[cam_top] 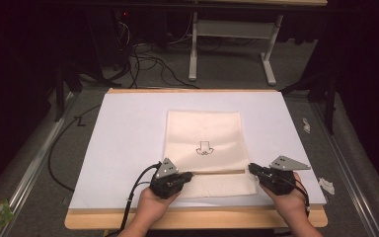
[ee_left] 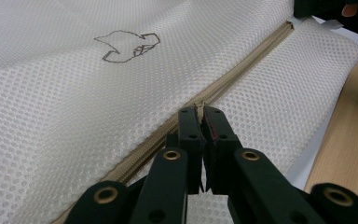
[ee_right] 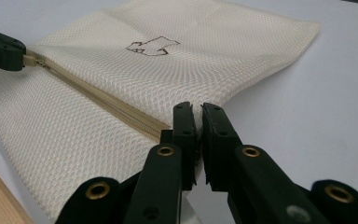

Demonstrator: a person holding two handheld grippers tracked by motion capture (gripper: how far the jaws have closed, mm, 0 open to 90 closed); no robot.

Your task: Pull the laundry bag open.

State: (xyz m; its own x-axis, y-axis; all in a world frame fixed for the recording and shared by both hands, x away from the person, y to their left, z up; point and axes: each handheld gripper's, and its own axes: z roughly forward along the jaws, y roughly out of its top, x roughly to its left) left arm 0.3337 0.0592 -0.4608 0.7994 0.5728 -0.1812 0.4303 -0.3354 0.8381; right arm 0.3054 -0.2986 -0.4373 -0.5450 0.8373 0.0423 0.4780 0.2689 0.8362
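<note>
Zipper (cam_top: pixel 217 172) is the thing both grippers are busy with, and it runs in a straight line across the near part of the mesh bag (cam_top: pixel 205 136), from the person's left to the person's right. The bag lies flat on the white sheet (cam_top: pixel 128 128) that covers the wooden table (cam_top: pixel 197 219). The left gripper (cam_top: pixel 190 175) has its jaws pinched together on the zipper pull (ee_right: pixel 29 60), which sits at the left end of the line. In the right gripper view you can see that small tan tab sticking out of the far black jaws. The right gripper (cam_top: pixel 250 169) has its jaws pinched together on the edge of the bag at the right end of the zipper, just where the line stops. So the two grippers face each other along the zipper, one at each end. The pull is in the left gripper, so that hand is the one to move it. I think the pull has to slide along the line, straight toward the right gripper, while the right gripper holds the bag so it does not bunch up. A little drawing (cam_top: pixel 205 148) sits on the bag beyond the zipper, out of the way.
</note>
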